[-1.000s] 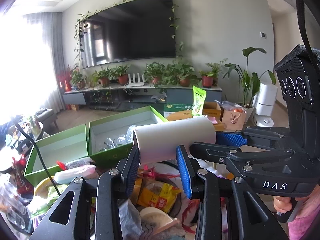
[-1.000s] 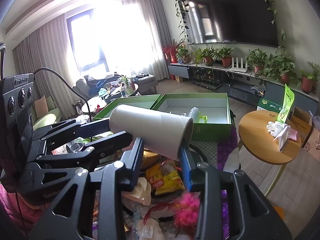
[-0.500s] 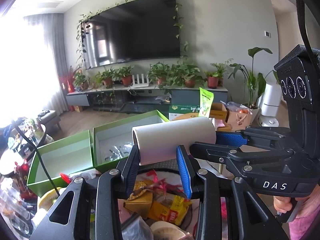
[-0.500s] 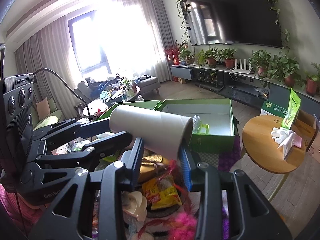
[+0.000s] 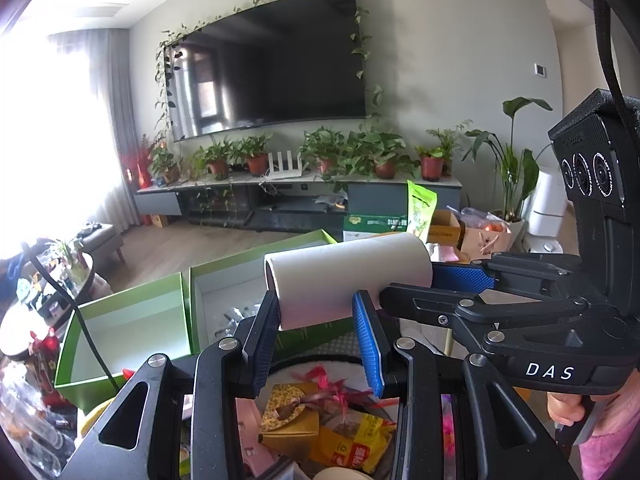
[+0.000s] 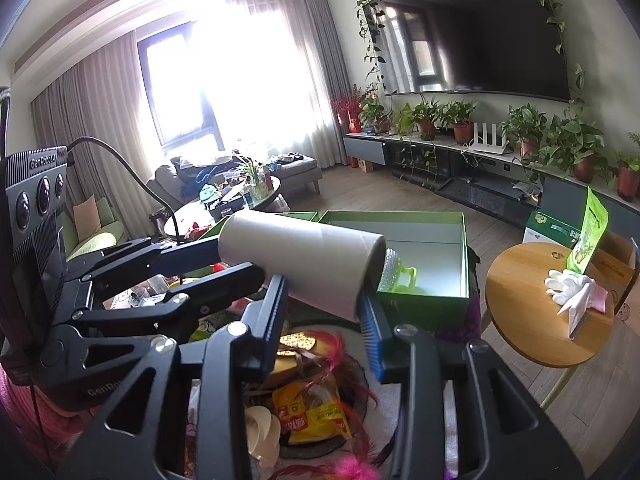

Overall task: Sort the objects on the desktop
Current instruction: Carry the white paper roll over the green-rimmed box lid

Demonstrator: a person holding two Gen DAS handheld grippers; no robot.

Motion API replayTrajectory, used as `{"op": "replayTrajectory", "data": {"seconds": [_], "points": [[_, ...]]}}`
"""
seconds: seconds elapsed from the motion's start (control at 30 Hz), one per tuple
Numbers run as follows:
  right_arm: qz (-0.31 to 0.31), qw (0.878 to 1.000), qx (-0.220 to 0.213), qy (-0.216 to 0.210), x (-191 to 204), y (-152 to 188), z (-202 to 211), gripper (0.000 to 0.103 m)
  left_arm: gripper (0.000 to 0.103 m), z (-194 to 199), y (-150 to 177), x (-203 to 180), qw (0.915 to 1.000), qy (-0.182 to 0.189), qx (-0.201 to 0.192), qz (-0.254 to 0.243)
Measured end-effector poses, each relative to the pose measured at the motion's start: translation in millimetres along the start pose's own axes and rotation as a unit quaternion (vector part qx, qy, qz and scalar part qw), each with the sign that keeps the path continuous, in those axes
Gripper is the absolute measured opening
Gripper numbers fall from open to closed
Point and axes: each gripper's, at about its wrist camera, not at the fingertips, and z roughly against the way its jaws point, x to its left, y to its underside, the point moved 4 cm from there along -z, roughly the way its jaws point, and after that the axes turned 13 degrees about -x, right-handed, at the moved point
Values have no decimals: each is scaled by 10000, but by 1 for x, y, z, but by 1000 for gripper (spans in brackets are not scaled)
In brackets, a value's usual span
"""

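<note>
The roll (image 5: 347, 280) is hanging level above the clutter, short of the green boxes (image 6: 424, 300). Both grippers, left (image 5: 316, 334) and right (image 6: 324, 316), are closing on its opposite ends. Carrying it well probably means moving both hands together, keeping even squeeze.

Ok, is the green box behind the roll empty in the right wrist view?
No, the green box holds a clear, bumpy item with a lime-green handle, seen just past the end of the white roll.
</note>
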Motion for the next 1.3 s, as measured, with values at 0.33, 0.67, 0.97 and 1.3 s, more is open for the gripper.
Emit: {"op": "replayTrajectory", "data": {"seconds": [0.33, 0.67, 0.97, 1.3], "points": [[17, 10000, 44, 22, -15, -5, -18, 37, 38, -21, -5, 4, 10000, 0, 83, -48], [66, 10000, 51, 44, -24, -11, -31, 37, 37, -44, -9, 6, 9998, 1, 115, -134], [128, 9999, 56, 92, -35, -16, -39, 37, 37, -62, -13, 7, 9997, 44, 180, -171], [221, 9996, 84, 135, -50, -26, -53, 37, 37, -82, -17, 6, 9994, 55, 274, -201]]}}
